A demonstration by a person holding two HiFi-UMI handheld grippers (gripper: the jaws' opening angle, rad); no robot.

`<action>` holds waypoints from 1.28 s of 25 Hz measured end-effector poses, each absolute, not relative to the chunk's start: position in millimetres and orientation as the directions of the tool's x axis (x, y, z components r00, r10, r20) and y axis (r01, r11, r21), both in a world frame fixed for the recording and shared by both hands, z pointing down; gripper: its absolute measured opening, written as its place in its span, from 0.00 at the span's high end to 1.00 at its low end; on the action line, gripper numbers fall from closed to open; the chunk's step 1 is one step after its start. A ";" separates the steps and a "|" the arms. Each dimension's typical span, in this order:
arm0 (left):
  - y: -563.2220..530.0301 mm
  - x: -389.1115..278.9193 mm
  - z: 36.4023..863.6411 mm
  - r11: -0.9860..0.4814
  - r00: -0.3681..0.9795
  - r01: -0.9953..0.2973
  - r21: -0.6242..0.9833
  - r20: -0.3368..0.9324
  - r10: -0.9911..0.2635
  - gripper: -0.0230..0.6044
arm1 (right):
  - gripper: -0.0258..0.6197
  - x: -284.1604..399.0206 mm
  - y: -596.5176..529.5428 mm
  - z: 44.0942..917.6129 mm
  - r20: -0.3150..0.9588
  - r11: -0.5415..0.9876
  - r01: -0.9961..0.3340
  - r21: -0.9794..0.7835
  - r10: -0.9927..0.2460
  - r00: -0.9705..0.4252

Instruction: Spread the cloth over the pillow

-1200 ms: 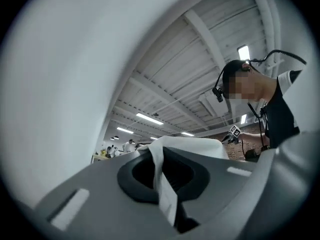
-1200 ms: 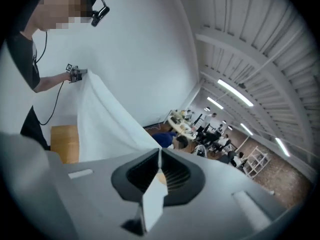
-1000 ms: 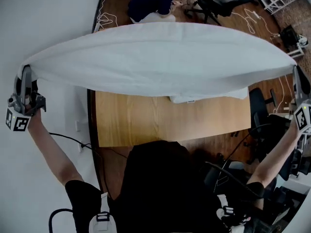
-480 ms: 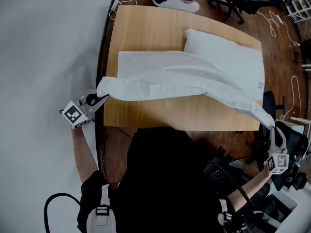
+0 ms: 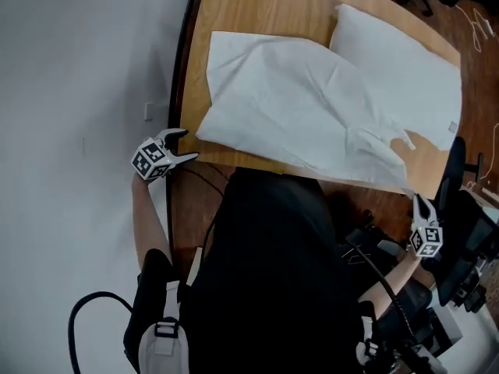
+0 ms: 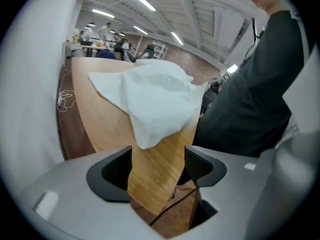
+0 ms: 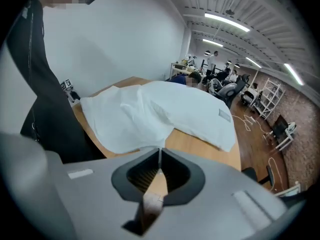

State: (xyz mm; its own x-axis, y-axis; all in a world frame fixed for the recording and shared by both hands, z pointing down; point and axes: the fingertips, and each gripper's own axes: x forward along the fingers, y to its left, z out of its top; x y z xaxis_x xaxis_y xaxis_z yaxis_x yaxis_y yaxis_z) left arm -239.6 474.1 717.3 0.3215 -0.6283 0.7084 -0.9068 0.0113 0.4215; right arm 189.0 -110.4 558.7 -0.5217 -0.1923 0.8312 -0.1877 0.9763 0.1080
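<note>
The white cloth (image 5: 296,107) lies spread on the wooden table (image 5: 257,6), and its far right part covers the near side of the white pillow (image 5: 405,53). My left gripper (image 5: 187,145) hovers off the table's near left corner. Its jaws have just been opening and stand open, with only bare wood between them (image 6: 157,164). The cloth's left corner (image 6: 145,136) lies free just ahead of them. My right gripper (image 5: 417,201) is low at the table's near right corner, shut on the cloth's right corner (image 7: 160,151). In the right gripper view the pillow (image 7: 205,109) shows beyond the cloth.
A white wall runs along the table's left side. A black cable (image 5: 204,179) hangs under the near edge. An office chair (image 5: 456,170) and cables (image 5: 475,14) are on the floor at the right. My dark torso (image 5: 273,271) stands against the near edge.
The cloth, first stretched high in the air between both grippers, came down onto the table and pillow. Both hands dropped low; the left gripper opened and let go of its corner.
</note>
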 end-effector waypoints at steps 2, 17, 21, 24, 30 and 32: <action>463.6 -272.1 697.6 0.144 0.199 -0.889 0.435 0.649 -0.734 0.46 | 0.93 187.0 -109.3 561.9 0.832 0.978 -0.183 0.097 -0.181 -0.525; 384.5 -289.3 719.4 0.160 0.137 -0.945 0.287 0.787 -0.602 0.92 | 0.93 181.7 -90.6 565.6 0.827 0.985 -0.156 0.067 -0.142 -0.544; 384.7 -284.3 705.7 0.132 0.096 -0.965 0.226 0.776 -0.623 0.93 | 0.93 180.6 -84.8 569.4 0.824 0.985 -0.160 0.057 -0.137 -0.549; 386.8 -287.3 706.3 0.148 0.032 -0.976 0.160 0.778 -0.628 0.93 | 0.93 178.9 -83.4 571.5 0.822 0.985 -0.162 0.056 -0.138 -0.552; 388.6 -290.3 706.6 0.173 -0.078 -0.984 0.048 0.754 -0.653 0.93 | 0.93 175.8 -82.6 570.5 0.821 0.986 -0.158 0.056 -0.136 -0.555; 388.9 -289.6 707.6 0.185 -0.092 -0.982 0.043 0.745 -0.661 0.93 | 0.93 177.1 -81.6 571.6 0.823 0.986 -0.155 0.052 -0.130 -0.553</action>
